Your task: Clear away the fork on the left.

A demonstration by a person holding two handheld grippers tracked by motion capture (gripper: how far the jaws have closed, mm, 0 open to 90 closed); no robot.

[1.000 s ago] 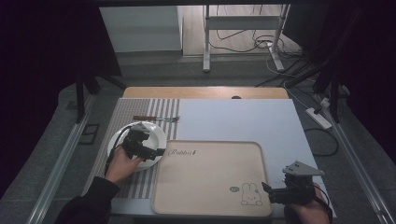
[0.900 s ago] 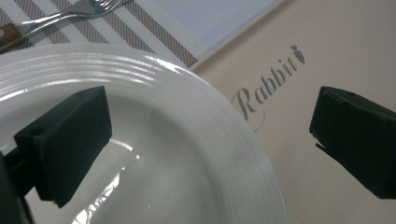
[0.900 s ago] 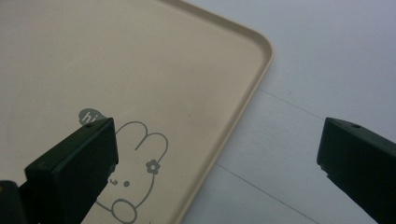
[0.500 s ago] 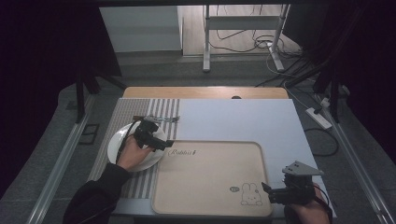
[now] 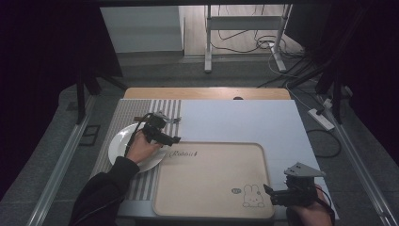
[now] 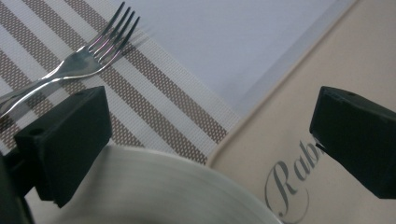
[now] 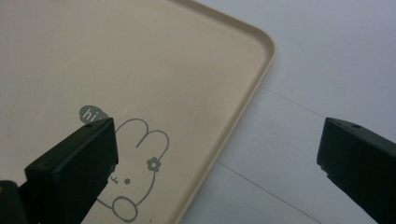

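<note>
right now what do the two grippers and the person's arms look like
Both grippers are black with two blocky, square-tipped jaws. The right gripper carries a grey three-cornered plate on top. A dark cable loops from the left gripper. The left arm wears a dark long sleeve.

On the table point(image 5: 282, 122) in front of me, the tray point(image 5: 211, 183) lies near my edge, in the middle. The striped mat point(image 5: 117, 122) runs along the left side, just beside the tray. The plate point(image 5: 120, 141) sits on that mat, its right rim seemingly touching the tray's left edge, though I can't quite tell. The fork point(image 6: 70, 70) lies on the mat behind the plate. My left gripper point(image 5: 162, 136) hangs over the plate's right rim, my right gripper point(image 5: 277, 194) at the tray's near right corner.
</note>
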